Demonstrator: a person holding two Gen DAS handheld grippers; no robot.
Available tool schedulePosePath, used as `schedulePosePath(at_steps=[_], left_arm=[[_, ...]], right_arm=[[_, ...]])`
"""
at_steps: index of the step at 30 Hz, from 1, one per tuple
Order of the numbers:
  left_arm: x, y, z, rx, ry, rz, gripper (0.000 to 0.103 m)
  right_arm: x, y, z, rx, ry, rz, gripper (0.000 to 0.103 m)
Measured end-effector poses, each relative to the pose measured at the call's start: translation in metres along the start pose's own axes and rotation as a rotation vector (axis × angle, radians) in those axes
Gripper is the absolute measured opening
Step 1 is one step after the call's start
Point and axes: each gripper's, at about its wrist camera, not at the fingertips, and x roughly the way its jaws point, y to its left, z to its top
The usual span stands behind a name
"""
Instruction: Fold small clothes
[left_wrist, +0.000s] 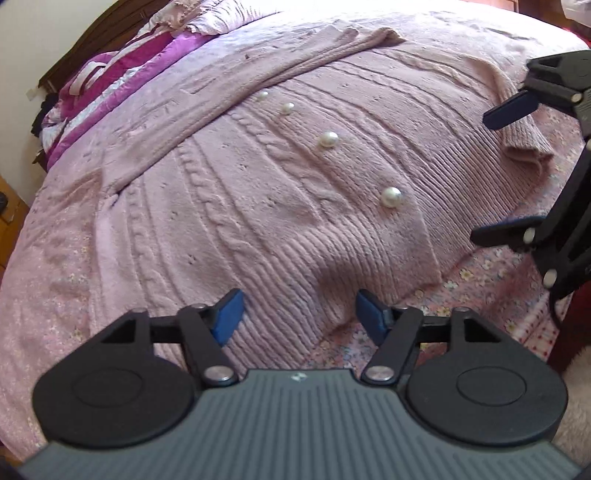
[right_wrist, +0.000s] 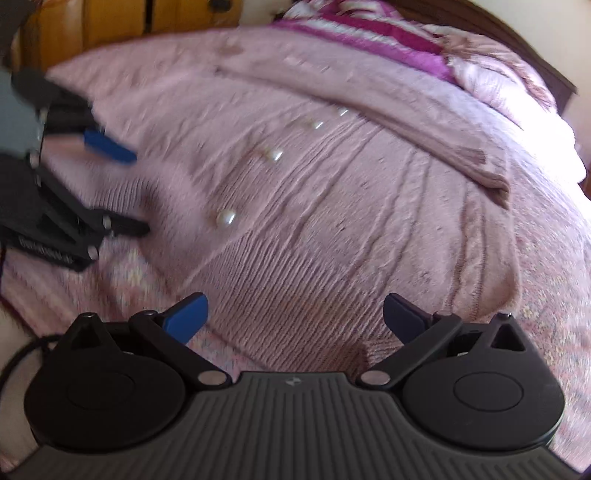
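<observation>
Pink knitted cardigan (left_wrist: 280, 206) is laid flat, its hem at six o'clock framed by open, empty left gripper (left_wrist: 299, 317) and right gripper (right_wrist: 295, 317); gripping is judged next.

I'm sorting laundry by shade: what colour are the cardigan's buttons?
Pearly white, round buttons on the pink cardigan; clearest in the left wrist view.

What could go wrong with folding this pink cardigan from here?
The pearl buttons stand proud along the cardigan front, so a gripper finger might snag one. The left gripper is open over the ribbed hem near its corner, so it may pinch the floral bedspread too. The sleeve lies loose and may flop out.
</observation>
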Motion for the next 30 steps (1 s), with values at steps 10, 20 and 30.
schedulePosePath(at_steps=[10, 20, 30], left_arm=[[-0.001, 0.021, 0.005, -0.195, -0.03, -0.067, 0.07], [-0.016, 0.01, 0.001, -0.083, -0.075, -0.119, 0.083], [0.005, -0.015, 0.002, 0.06, -0.057, 0.109, 0.083]], right_arm=[[0.025, 0.034, 0.002, -0.348, 0.016, -0.097, 0.103], [0.016, 0.014, 0.018, -0.243, -0.155, -0.325, 0.103], [0.003, 0.005, 0.016, -0.143, -0.2, -0.273, 0.103]])
